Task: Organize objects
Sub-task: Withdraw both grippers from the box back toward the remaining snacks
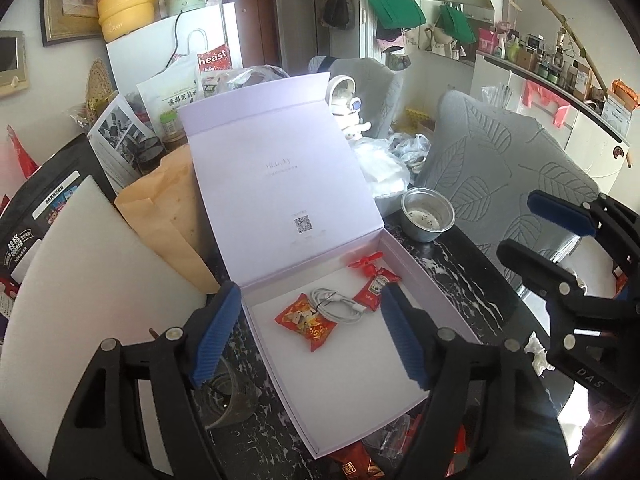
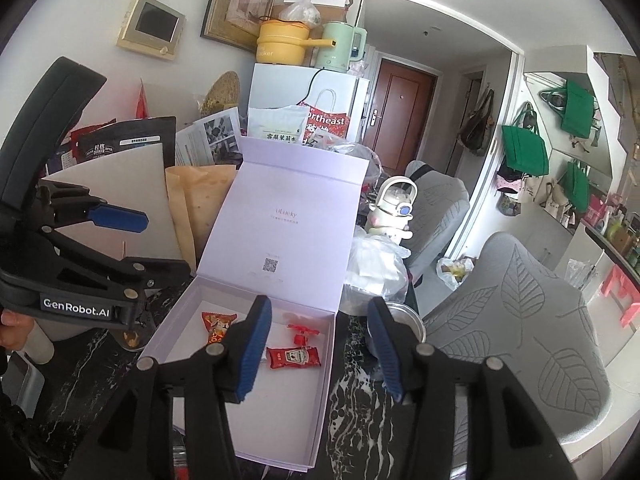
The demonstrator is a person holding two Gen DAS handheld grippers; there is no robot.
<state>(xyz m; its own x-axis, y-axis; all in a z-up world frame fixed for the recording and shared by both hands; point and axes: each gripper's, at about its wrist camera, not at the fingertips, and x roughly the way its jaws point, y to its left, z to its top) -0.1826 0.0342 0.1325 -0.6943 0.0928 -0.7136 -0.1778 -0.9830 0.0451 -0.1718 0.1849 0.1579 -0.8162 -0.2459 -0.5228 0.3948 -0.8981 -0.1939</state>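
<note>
Left wrist view showed the lavender box (image 1: 404, 264) open on the dark marbled table (image 1: 472, 280), lid propped upright. Inside lay a red snack packet (image 1: 306, 320), a coiled white cable (image 1: 336, 304), a ketchup sachet (image 1: 372, 288) and a small red clip (image 1: 362, 262), clustered toward the hinge edge. More red packets (image 1: 360, 460) lay on the table at the box's near edge, so sorting seemed partly done. The left gripper (image 1: 308, 332) hung over the box, jaws apart and empty. The right gripper (image 2: 316, 352) hovered over the box's right edge, likewise apart, holding nothing.

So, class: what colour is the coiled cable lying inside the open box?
White. The coiled cable shows best in the left wrist view, between two red packets.
</note>
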